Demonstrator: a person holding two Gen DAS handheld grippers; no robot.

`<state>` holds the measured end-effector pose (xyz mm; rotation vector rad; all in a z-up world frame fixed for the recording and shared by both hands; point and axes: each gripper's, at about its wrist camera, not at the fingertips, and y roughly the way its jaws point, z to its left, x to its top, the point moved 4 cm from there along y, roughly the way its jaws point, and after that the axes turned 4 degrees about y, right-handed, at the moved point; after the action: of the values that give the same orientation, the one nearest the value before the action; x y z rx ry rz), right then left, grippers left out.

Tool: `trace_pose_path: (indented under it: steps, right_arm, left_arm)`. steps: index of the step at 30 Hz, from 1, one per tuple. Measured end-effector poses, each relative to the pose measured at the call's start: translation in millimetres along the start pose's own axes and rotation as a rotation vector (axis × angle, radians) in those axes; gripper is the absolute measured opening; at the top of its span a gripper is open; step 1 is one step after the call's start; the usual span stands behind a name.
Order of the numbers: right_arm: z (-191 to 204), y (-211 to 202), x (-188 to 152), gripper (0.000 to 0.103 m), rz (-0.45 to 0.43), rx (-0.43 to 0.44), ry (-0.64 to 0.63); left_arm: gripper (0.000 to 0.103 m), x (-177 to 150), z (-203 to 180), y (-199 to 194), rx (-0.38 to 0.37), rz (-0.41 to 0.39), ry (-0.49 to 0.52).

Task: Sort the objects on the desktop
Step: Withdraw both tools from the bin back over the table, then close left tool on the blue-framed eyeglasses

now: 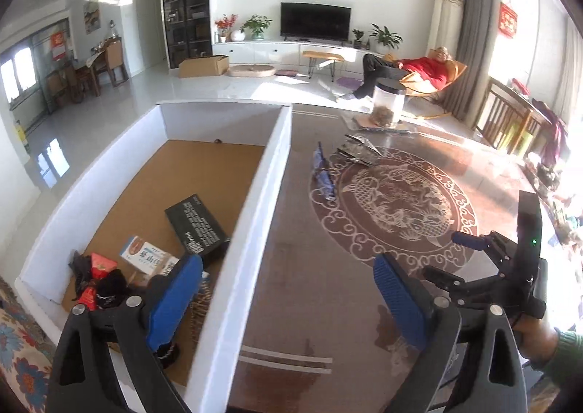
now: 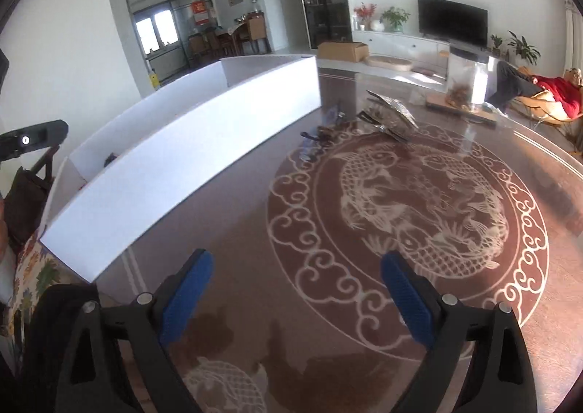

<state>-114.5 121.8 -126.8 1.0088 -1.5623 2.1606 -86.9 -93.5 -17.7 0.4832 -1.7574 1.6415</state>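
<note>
- I get hard daylight from the window (image 1: 568, 165), blowing out the left wrist view's right edge.
- Glare streaks the glossy table (image 2: 455, 158) and floor (image 1: 51, 161).
- Fisheye bends the white box wall (image 2: 175, 172); corners vignette black.
- Everything looks slightly soft.

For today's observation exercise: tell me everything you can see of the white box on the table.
The white box is long, open-topped, with thin, upright white walls and a brown cardboard-like floor. It rests on the patterned table, along its left side. Inside lie a black box, a small printed carton and a red-and-black heap.
</note>
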Motion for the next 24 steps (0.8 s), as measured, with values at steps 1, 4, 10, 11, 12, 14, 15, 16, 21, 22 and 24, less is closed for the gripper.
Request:
trace_pose_path:
  steps: [1, 4, 10, 11, 12, 14, 15, 16, 21, 22, 24]
  right_arm:
    - [-15.4, -1.7, -5.7, 0.094, 0.006, -0.035, 0.012]
    - [-56.9, -9.9, -18.3, 0.094, 0.021, -0.094, 0.066]
    - [-82.8, -13.5, -38.7, 0.094, 0.013, -0.116, 0.100]
    - [-84.2, -13.9, -43.2, 0.094, 0.016, -0.116, 0.105]
    - [-85.6, -14.9, -46.9, 0.094, 0.021, -0.110, 0.121]
    - [-90.5, -18.9, -50.1, 0.094, 0.006, -0.112, 0.153]
    - [-94.7, -19.1, -50.9, 0.094, 0.002, -0.123, 0.172]
    - [-98.4, -18.9, -52.2, 0.094, 0.006, -0.129, 0.193]
    - [-103.3, -15.8, -54.7, 0.095, 0.039, -0.134, 0.237]
    - [-101.7, -14.9, -55.5, 0.096, 0.044, -0.142, 0.229]
    - [-98.5, -13.3, -54.5, 0.096, 0.054, -0.162, 0.213]
  left_arm:
    - [0.101, 2.2, -21.8, 10.1, -0.030, 0.014, 0.041]
    - [0.101, 4.1, -69.2, 62.7, -0.016, 0.084, 0.164]
    - [0.100, 24.1, -75.0, 173.1, 0.073, 0.185, 0.137]
    - [0.100, 29.6, -72.7, 186.6, 0.073, 0.195, 0.113]
    - [0.099, 35.0, -69.9, 198.5, 0.068, 0.202, 0.090]
    - [0.099, 47.0, -67.6, 218.6, 0.072, 0.208, 0.064]
    - [0.099, 52.5, -67.1, 227.6, 0.078, 0.212, 0.062]
    - [0.099, 57.1, -66.3, 237.3, 0.083, 0.218, 0.062]
    - [0.100, 72.1, -57.4, 280.3, 0.076, 0.237, 0.017]
    - [0.101, 75.0, -54.2, 284.2, 0.069, 0.232, -0.002]
    - [0.103, 78.0, -50.1, 290.5, 0.058, 0.212, -0.030]
